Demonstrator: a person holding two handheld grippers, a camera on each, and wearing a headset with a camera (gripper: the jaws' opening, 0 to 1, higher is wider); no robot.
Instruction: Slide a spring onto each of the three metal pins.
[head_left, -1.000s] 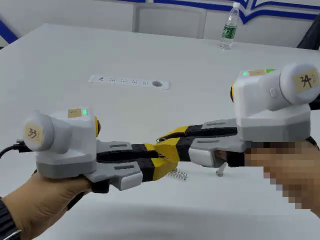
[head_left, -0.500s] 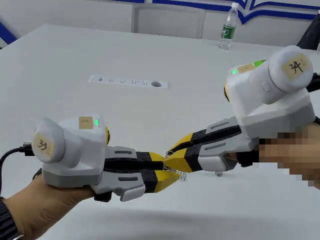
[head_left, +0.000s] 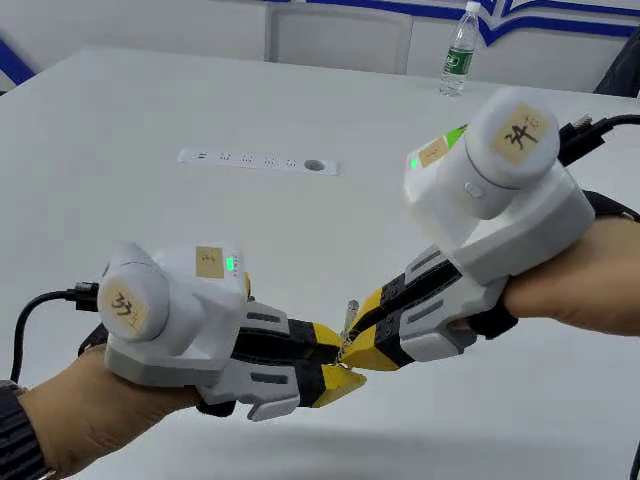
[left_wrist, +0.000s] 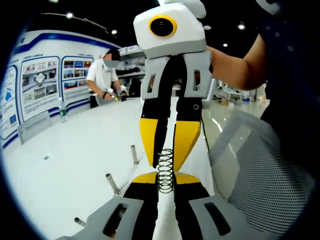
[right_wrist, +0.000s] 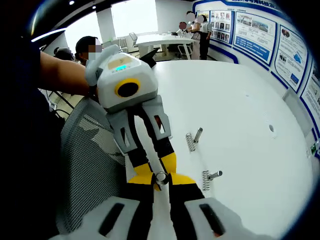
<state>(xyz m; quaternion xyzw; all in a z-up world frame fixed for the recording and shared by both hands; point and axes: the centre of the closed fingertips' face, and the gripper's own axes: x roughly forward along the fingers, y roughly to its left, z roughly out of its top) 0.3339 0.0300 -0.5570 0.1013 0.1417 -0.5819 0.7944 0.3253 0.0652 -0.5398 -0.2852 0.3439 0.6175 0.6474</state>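
A spring (left_wrist: 165, 164) is clamped in the left claw (left_wrist: 165, 180). A metal pin (right_wrist: 161, 176) is gripped by the right claw (right_wrist: 161, 183), and the two are held tip to tip above the table (head_left: 150, 110).

White-grey left hand-held gripper (head_left: 338, 370) and right hand-held gripper (head_left: 357, 340), yellow-black jaws, handwritten tags (head_left: 517, 133), black cable (head_left: 45, 299)

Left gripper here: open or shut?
Shut on the spring: in the left gripper view, the left gripper has both fingers pinching its near end.
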